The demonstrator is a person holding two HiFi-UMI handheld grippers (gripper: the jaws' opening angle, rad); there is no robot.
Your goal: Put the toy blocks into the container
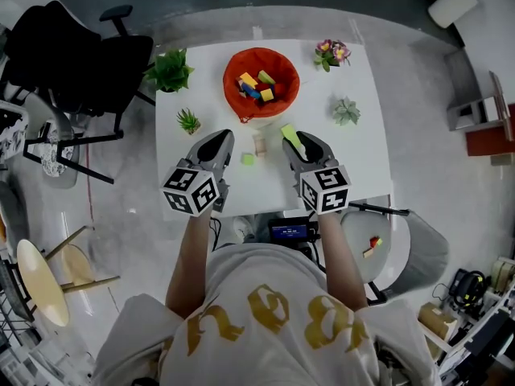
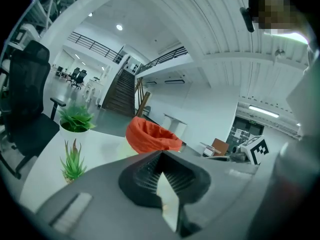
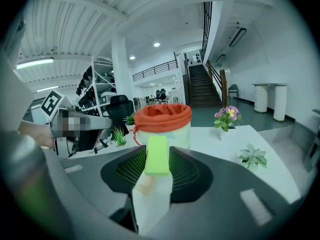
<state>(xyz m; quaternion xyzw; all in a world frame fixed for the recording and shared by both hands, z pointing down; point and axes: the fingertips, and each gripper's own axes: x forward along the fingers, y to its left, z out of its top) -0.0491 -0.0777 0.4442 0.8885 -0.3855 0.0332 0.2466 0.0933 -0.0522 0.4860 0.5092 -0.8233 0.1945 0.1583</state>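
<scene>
Far left of the white counter (image 1: 362, 167): two potted green plants (image 1: 169, 71), not part of the task.

Left hand-held gripper (image 1: 219, 143): low over the near edge of the counter, jaws together and nothing between them in the left gripper view. Idle as far as I can tell.

Centre back: orange container (image 1: 232, 69), open top, upright. Several blocks already inside (image 1: 249, 80): yellow, green, blue and red pieces show. So the task is well under way.

Centre front, between the two hand-held grippers: two loose blocks on the counter, a small green cube (image 1: 248, 159) and a pale wooden block (image 1: 259, 143) just behind it. Both are near the container but apart from it and untouched.

Right hand-held gripper (image 1: 299, 145): jaws clamped on a flat light-green block (image 3: 156, 156), held up off the counter, on the near side of the container and not yet over it. In the right gripper view the container sits straight ahead past the block.

Right side: flower pot (image 1: 332, 52) and a small succulent (image 1: 346, 111), clutter only.

Judgement: roughly mid to late. Left to do: drop the held block in, then the two loose ones.
</scene>
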